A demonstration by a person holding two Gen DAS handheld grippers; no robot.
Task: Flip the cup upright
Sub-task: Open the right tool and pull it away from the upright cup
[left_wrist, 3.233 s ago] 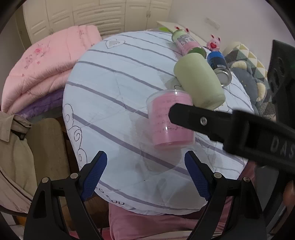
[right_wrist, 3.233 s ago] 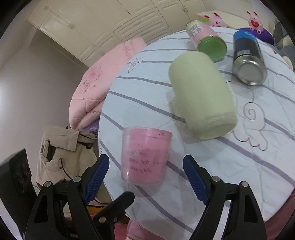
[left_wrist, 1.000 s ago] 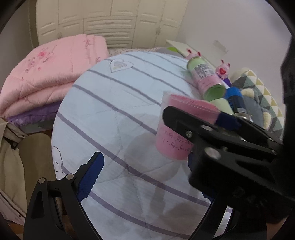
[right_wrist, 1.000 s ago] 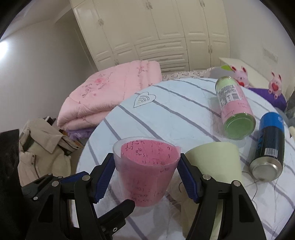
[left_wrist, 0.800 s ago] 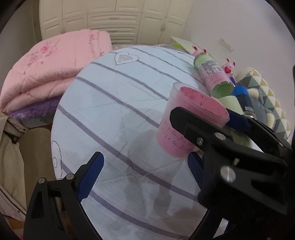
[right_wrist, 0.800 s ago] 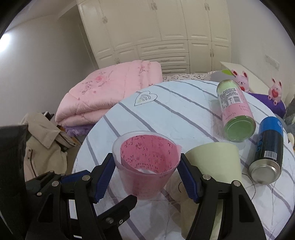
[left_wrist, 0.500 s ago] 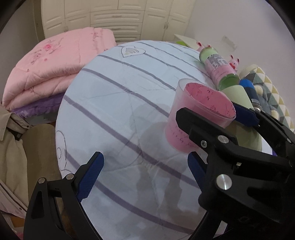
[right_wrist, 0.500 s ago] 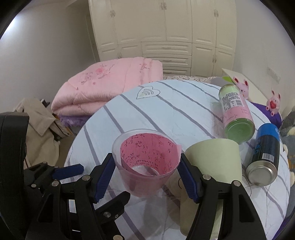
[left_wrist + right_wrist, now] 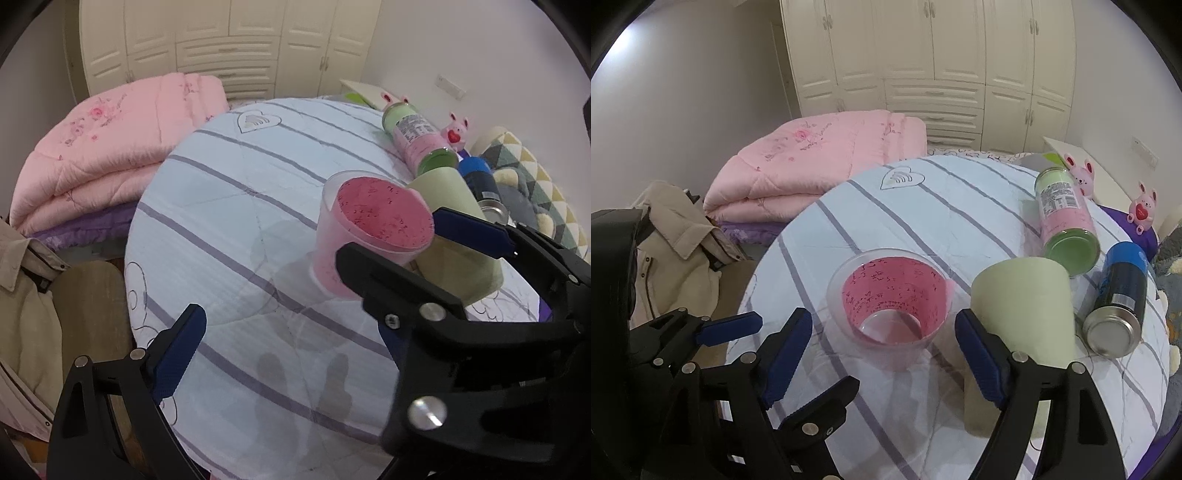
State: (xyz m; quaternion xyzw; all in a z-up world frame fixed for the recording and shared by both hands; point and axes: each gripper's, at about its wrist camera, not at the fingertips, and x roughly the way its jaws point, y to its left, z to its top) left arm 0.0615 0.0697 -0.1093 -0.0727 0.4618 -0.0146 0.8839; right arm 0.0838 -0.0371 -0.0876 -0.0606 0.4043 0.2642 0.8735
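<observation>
The pink translucent cup [image 9: 890, 314] stands upright on the striped round table [image 9: 923, 206], mouth up. My right gripper [image 9: 882, 354] is open, its blue pads either side of the cup with gaps showing. In the left wrist view the cup [image 9: 369, 229] stands at centre right, with the right gripper [image 9: 436, 251] around it. My left gripper [image 9: 280, 350] is open and empty, low over the table's near left part; its right finger is hidden behind the right gripper.
A pale green cup [image 9: 1023, 299] lies on its side just right of the pink cup. A pink-and-green can [image 9: 1063, 218] and a blue can [image 9: 1119, 295] lie further right. A folded pink quilt [image 9: 812, 162] and a beige jacket [image 9: 672, 236] lie beyond the table's left edge.
The right gripper turned the pink cup from lying on its side to upright, set it on the table, and its jaws have now opened off it. The left gripper stayed open.
</observation>
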